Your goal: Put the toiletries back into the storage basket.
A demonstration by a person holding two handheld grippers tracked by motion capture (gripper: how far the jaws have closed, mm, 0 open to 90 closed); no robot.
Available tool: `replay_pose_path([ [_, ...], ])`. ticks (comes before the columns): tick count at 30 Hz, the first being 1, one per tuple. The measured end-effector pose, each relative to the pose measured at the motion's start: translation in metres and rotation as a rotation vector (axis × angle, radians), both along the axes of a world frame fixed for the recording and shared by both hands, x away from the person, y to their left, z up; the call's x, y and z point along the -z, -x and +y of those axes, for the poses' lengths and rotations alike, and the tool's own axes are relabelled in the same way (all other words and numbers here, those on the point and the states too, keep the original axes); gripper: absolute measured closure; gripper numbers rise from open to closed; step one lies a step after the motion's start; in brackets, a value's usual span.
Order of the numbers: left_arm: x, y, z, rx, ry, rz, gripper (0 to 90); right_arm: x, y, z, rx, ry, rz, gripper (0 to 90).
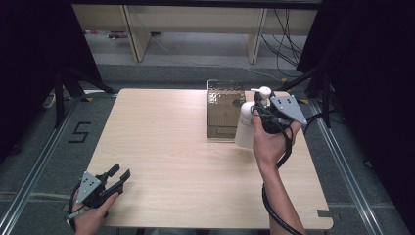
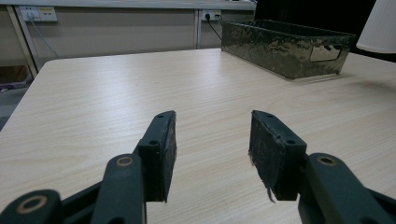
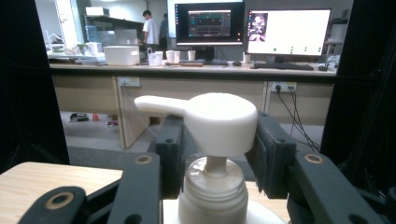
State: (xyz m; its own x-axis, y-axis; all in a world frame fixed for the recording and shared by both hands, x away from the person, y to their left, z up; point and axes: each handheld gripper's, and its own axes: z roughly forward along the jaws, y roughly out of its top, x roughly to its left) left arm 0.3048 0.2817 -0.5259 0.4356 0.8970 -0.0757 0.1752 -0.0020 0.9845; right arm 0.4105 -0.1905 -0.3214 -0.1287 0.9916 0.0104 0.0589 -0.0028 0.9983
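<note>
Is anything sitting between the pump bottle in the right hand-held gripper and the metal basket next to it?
Nothing visible. The right hand-held gripper has its jaws on either side of the white pump bottle, which is just to the right of the metal basket. The basket's open top looks unobstructed from the high view.

I'm working over a light wood-grain table (image 1: 166,142) with rounded corners, set on a grey floor (image 1: 44,161) that has a "5" marked in black tape (image 1: 79,132) off the table's left side. A dark mottled metal bin (image 1: 224,108) with a cut-out handle in its end wall stands directly on the table toward the far right. From the high view I can't tell whether the white pump bottle (image 1: 246,122) just beside the bin rests on the tabletop.
</note>
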Motion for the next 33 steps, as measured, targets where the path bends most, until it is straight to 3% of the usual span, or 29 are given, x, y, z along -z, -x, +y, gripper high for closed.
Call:
replay_pose_path([
  [20, 0.0, 0.0, 0.0, 0.002, 0.001, -0.001, 50.7, -0.023, -0.018, 0.005, -0.02, 0.014, -0.031, 60.3],
  [30, 0.0, 0.0, 0.0, 0.002, 0.002, -0.002, 50.7, -0.032, -0.028, 0.011, -0.028, -0.007, -0.032, 60.3],
  [33, 0.0, 0.0, 0.0, 0.002, 0.001, -0.001, 50.7, -0.036, -0.031, 0.013, -0.027, 0.01, -0.04, 60.3],
])
